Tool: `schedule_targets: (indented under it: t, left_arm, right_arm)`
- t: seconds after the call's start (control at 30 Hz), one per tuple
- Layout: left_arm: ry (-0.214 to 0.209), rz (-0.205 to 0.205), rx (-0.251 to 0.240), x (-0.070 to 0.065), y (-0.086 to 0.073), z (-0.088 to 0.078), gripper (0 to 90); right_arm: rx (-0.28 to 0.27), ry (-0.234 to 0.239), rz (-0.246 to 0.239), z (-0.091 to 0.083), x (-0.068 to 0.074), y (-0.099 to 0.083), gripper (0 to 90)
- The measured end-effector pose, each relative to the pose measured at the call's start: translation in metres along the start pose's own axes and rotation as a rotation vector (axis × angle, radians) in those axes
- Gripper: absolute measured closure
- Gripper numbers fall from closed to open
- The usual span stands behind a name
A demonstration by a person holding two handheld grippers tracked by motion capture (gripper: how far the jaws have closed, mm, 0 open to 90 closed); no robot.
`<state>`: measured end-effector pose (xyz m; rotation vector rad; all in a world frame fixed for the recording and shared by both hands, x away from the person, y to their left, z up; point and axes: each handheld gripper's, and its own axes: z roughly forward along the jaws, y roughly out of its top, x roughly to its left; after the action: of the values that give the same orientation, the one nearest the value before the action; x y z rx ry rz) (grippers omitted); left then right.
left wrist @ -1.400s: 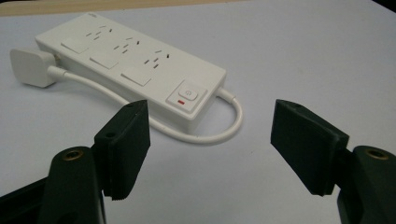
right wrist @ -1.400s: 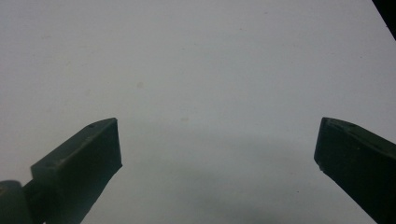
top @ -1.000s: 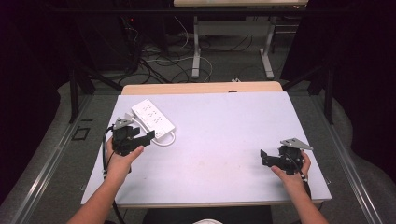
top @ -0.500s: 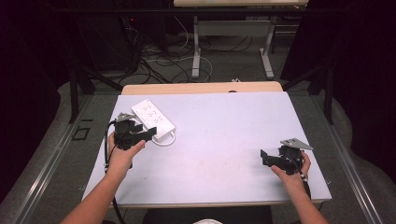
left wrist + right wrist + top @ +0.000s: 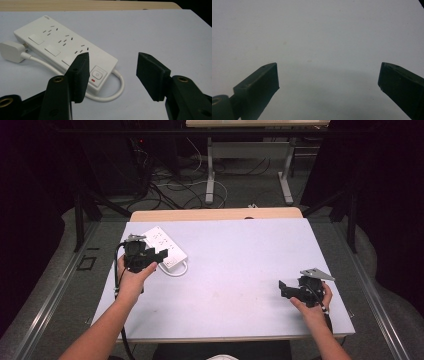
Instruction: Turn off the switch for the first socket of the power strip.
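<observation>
A white-topped table [image 5: 240,270] stands before a floor strewn with cables [image 5: 175,180] and another table's legs [image 5: 210,170].

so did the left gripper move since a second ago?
Yes. The left gripper has crept up-table toward the power strip, jaws closing with nothing between them.

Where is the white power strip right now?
In the high view the power strip lies at the table's far left, just beyond the left gripper, untouched.

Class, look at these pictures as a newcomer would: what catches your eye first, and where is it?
A white power strip lies at the table's far left, its plug beside it. The left gripper hangs just before it, open, its jaws just closing with nothing between them. The right gripper waits open at the near right.
</observation>
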<state>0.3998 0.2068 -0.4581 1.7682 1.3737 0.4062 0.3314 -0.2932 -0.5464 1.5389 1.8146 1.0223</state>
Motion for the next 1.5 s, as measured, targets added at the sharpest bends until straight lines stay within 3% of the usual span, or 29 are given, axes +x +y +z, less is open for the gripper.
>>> schedule_targets:
  t: [0.37, 0.57, 0.73, 1.3, 1.5]
  left_arm:
    - [0.031, -0.018, 0.015, 0.004, 0.013, 0.011, 48.0]
    - [0.045, -0.047, 0.031, 0.012, 0.02, 0.015, 49.0]
    - [0.058, -0.076, 0.01, 0.02, 0.024, 0.021, 51.1]
    - [0.119, -0.094, 0.048, 0.031, 0.03, 0.041, 52.8]
    - [0.124, -0.101, 0.065, 0.034, 0.03, 0.046, 54.3]
  right_arm:
    - [-0.002, -0.002, -0.005, 0.001, 0.0, 0.0, 2.6]
    - [0.0, -0.001, -0.007, 0.001, -0.001, 0.0, 2.7]
    - [0.006, 0.002, -0.001, 0.001, 0.0, 0.0, 2.6]
    - [0.006, 0.007, 0.0, 0.002, -0.001, -0.001, 2.7]
    - [0.008, 0.008, 0.003, 0.002, -0.001, -0.001, 2.7]
